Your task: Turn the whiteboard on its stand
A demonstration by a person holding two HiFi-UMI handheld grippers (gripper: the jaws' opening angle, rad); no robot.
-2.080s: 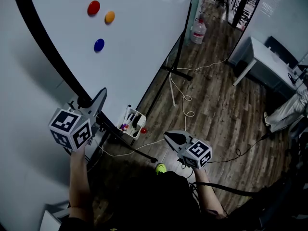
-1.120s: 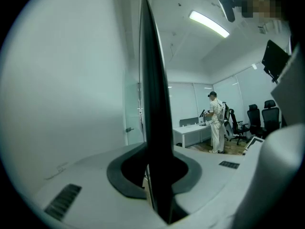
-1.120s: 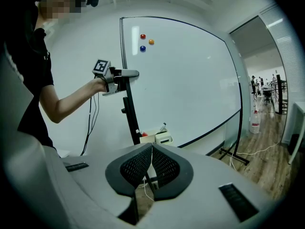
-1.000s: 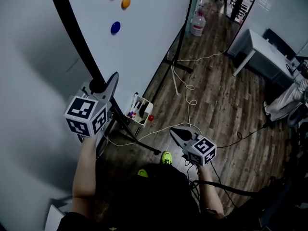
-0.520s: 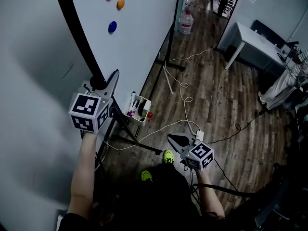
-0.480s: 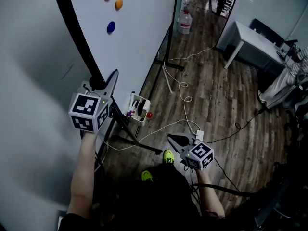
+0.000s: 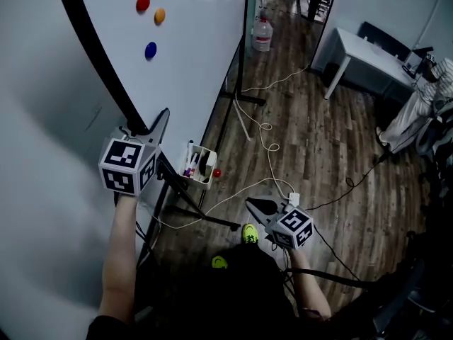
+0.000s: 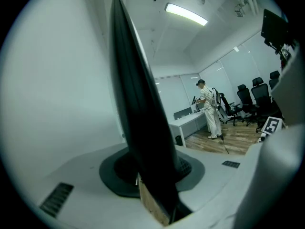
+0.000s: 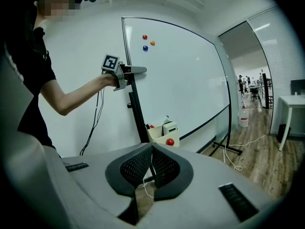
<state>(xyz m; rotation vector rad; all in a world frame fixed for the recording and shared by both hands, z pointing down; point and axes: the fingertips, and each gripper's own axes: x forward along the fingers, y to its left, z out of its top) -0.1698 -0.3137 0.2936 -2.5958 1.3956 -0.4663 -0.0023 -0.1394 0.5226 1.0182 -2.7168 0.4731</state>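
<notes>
The whiteboard (image 7: 191,41) is a big white panel in a black frame (image 7: 92,55). It carries red, orange and blue magnets (image 7: 151,49) and also shows in the right gripper view (image 9: 186,80). My left gripper (image 7: 145,125) is at the frame's near edge, about waist height. Its jaws have just been opening, and the black frame edge (image 8: 138,109) stands between them with a little room on the right side. My right gripper (image 7: 249,202) hangs low over the floor, shut (image 9: 151,149) and empty, away from the board.
A cream marker box (image 7: 197,165) with a red ball (image 7: 216,173) hangs on the board's lower edge. Black stand legs (image 7: 202,214) reach out on the wooden floor. White cables (image 7: 269,137) and a power strip (image 7: 292,199) lie nearby. A water jug (image 7: 262,34), a white table (image 7: 368,55) and a person (image 7: 425,98) are further off.
The left gripper and the frame edge have shifted slightly left in the head view. The right gripper hangs a touch lower. My feet have stepped.
</notes>
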